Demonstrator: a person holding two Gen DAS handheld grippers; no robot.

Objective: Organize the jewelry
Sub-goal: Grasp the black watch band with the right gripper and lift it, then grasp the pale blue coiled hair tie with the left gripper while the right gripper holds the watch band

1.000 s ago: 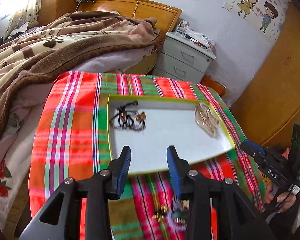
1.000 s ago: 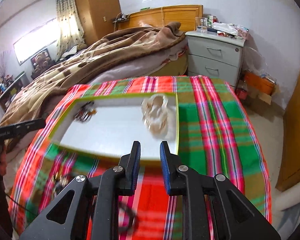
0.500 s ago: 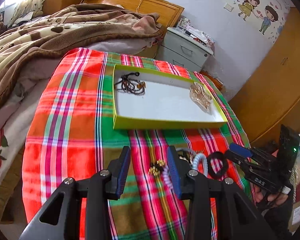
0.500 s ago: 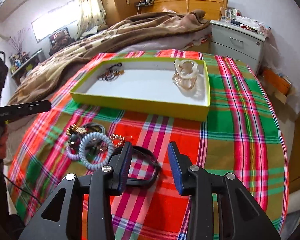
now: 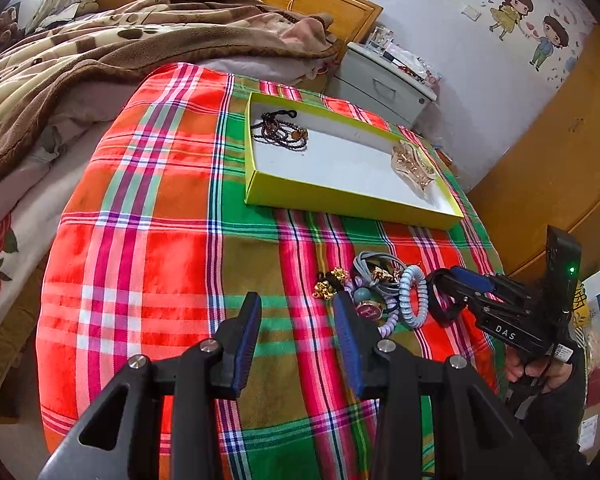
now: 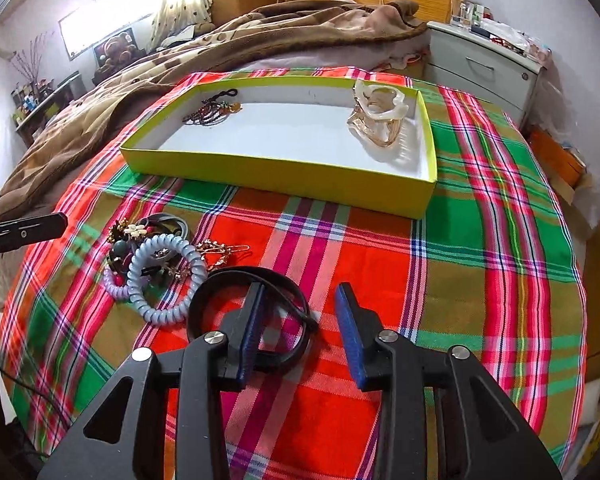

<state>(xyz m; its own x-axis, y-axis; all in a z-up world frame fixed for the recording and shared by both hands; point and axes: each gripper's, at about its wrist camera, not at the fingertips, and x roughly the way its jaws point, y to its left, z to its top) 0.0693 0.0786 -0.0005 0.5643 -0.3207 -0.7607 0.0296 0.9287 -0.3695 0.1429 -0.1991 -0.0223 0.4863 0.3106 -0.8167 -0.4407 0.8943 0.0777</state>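
I'm hovering my left gripper (image 5: 296, 316) wide open and empty beside the pile (image 6: 156, 256) on the cloth (image 6: 460, 272), while I'm lining my right gripper (image 6: 300, 320), also spread and empty, over the black band (image 6: 216, 280), so next I'm probably pinching it for the tray (image 6: 284, 168).

Your right gripper (image 6: 300, 312) covers part of the black band (image 6: 236, 276): its left finger sits over the loop's near side. Beside that band, the accessory pile (image 5: 374, 288) is a tangle; small pieces under the pale spiral tie (image 6: 162, 276) too tiny to ID. Left gripper (image 5: 298, 316) finger hides the pile's near-left edge. Both gripper bodies cut off by bottom edge.
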